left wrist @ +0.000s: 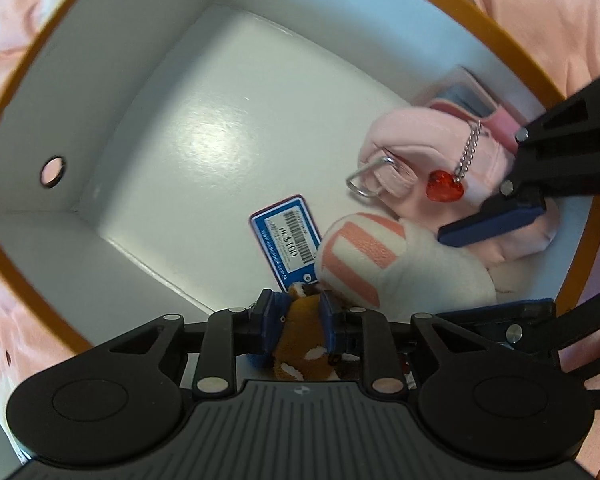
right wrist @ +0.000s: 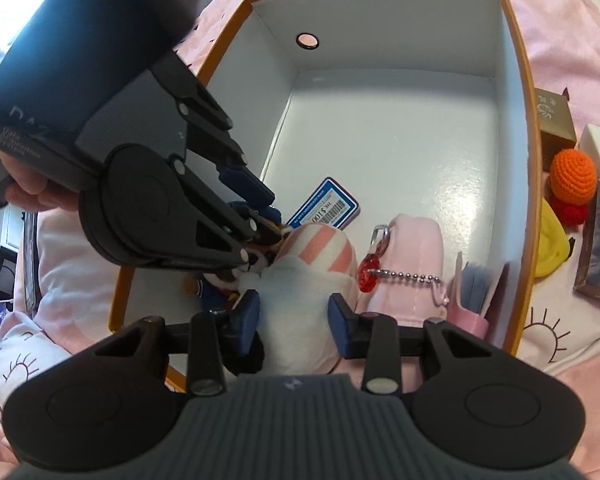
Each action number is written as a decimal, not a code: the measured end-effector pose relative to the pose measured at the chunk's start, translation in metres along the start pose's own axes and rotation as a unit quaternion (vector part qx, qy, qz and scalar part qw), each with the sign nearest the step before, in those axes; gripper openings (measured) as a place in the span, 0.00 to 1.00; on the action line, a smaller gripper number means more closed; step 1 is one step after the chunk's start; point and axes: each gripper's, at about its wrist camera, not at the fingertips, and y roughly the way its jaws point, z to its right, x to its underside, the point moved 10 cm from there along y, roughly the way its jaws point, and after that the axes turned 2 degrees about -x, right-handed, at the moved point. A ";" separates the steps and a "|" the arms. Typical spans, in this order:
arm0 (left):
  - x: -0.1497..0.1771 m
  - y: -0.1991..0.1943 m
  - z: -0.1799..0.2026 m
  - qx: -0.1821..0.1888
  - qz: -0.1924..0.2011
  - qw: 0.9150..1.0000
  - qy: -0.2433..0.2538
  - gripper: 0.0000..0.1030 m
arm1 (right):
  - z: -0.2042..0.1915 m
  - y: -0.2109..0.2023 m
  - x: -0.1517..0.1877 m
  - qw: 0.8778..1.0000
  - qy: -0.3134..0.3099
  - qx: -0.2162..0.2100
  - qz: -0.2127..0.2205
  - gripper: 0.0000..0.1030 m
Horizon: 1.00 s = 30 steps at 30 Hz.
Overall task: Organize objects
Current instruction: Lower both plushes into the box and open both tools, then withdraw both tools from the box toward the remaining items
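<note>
On a pink bedspread (right wrist: 580, 344) stands our white box (right wrist: 380, 140). Our left gripper (left wrist: 298, 320) clasps a brown toy (left wrist: 300, 344) by the box's near wall; our right gripper (right wrist: 294, 316) straddles a white plush (right wrist: 300, 320), grip unclear. A pink pouch (right wrist: 416, 256) lies beside it.

Plush toys (right wrist: 300, 280) clustered in white-lined box (right wrist: 400, 140)

We see the box (right wrist: 516, 128) on the bedspread (right wrist: 572, 20). In the box's near end the plush (right wrist: 308, 280) lies beside the pouch (right wrist: 416, 248), touching it, with the tag (right wrist: 326, 204) just behind the plush. Right of the box, outside its wall, sits the ball (right wrist: 573, 176) among small cartons (right wrist: 556, 120).
</note>
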 end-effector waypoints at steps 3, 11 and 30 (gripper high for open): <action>0.005 -0.017 -0.003 -0.010 0.018 1.000 -0.003 0.32 | -0.005 -0.009 0.008 1.000 -0.012 0.009 0.014 0.39; 0.013 -0.096 0.013 -0.036 0.098 0.994 0.016 0.33 | -0.012 -0.048 -0.010 0.997 -0.016 0.024 0.076 0.40; -0.046 -0.162 0.080 -0.017 0.304 0.953 -0.010 0.34 | 0.085 -0.162 -0.004 0.944 0.120 0.138 0.275 0.58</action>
